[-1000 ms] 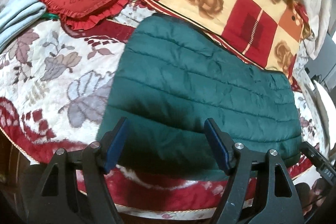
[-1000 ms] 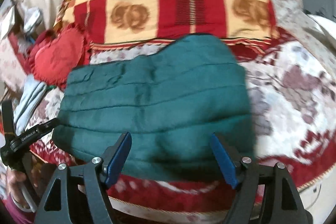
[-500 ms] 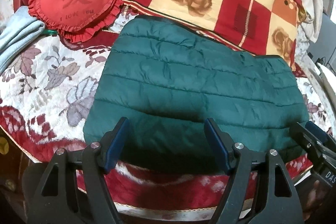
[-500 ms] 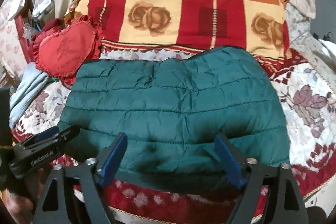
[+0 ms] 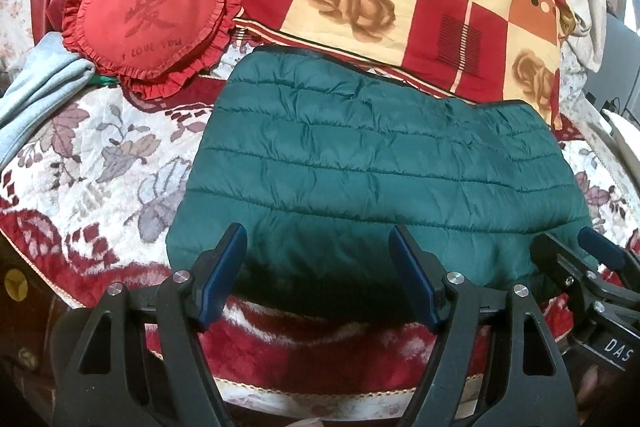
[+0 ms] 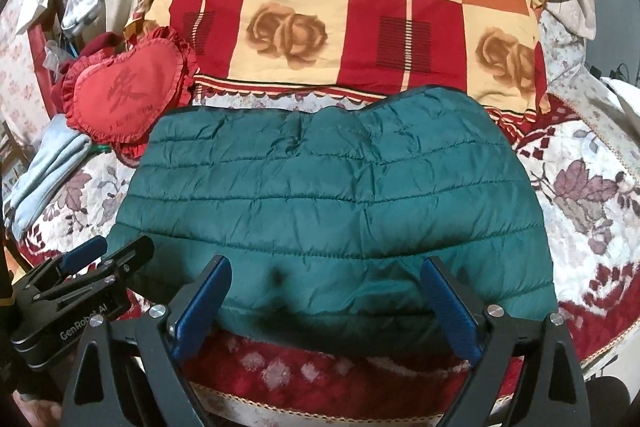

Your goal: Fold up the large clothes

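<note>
Both grippers are pulled back toward the near bed edge compared with a second ago, so more of the jacket is seen. Left gripper (image 5: 318, 259) is spread wide, nothing held, hovering at the near hem. Right gripper (image 6: 326, 291) is likewise released, empty, at the same hem further right. Green quilted puffer jacket (image 6: 332, 195) is laid folded and flat on the floral bedspread (image 5: 92, 163), its far edge touching the checkered rose quilt (image 6: 340, 31). Red heart-shaped pillow (image 5: 148, 23) is seen beyond the jacket's left corner, with folded light-blue clothing (image 5: 36, 95) beside it.
</note>
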